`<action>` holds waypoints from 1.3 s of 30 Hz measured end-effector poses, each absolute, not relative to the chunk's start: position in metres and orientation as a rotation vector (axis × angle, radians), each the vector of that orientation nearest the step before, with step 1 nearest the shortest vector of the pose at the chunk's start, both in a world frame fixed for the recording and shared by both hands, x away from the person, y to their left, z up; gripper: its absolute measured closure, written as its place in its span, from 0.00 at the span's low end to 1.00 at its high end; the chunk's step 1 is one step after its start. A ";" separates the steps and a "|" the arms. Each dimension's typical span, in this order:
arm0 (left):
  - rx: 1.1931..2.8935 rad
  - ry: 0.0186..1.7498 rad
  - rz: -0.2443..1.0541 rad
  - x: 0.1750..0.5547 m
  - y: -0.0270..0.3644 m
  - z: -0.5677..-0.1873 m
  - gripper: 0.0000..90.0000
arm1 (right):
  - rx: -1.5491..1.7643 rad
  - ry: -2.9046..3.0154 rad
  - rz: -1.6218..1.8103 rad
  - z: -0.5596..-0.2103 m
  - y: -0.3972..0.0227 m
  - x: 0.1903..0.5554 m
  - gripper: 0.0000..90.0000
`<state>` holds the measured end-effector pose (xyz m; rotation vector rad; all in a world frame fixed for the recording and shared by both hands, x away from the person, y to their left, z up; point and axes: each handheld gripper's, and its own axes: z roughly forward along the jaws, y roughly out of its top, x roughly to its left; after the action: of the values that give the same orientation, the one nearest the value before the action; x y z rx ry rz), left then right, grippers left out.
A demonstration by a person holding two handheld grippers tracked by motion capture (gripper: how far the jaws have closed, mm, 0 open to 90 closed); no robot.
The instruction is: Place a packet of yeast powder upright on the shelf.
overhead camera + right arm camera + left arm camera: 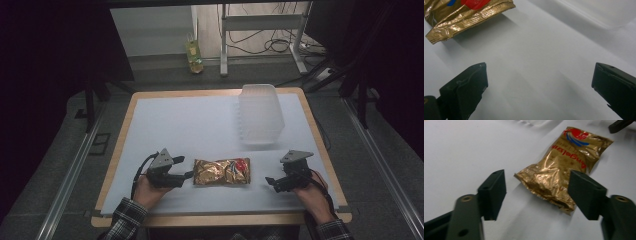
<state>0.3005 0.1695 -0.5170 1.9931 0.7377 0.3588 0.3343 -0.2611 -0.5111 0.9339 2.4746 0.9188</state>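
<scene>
1. While my left gripper [537, 195] brackets the near end of the crinkled gold foil snack packet [221, 171] lying on the white worktop [190, 125], its jaws stand apart, not yet pinching.
2. Next, I'd judge: close on that edge.
3. My right gripper [274, 183] rests low, released, beside the packet.

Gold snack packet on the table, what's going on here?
A person holds a gripper in each hand at a white-covered table. The left gripper is at the near end of the gold foil snack packet, its fingers either side of the packet's crimped end but not pressing it yet. The right gripper sits open beside the packet's other end, holding nothing. A clear plastic container stands farther back.
</scene>
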 end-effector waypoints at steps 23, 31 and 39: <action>2.022 0.693 0.297 0.312 0.130 -0.520 1.00 | 0.895 2.477 0.902 -0.512 -0.258 0.335 0.01; 2.086 0.748 0.190 0.323 0.134 -0.538 1.00 | 0.861 2.472 0.903 -0.510 -0.257 0.334 0.01; 2.119 0.777 0.209 0.318 0.141 -0.540 1.00 | 0.842 2.464 0.929 -0.507 -0.255 0.332 0.01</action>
<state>0.3181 0.1411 -0.5403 2.1193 0.7767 0.2095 0.3315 -0.2547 -0.5065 0.8420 2.4637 0.9289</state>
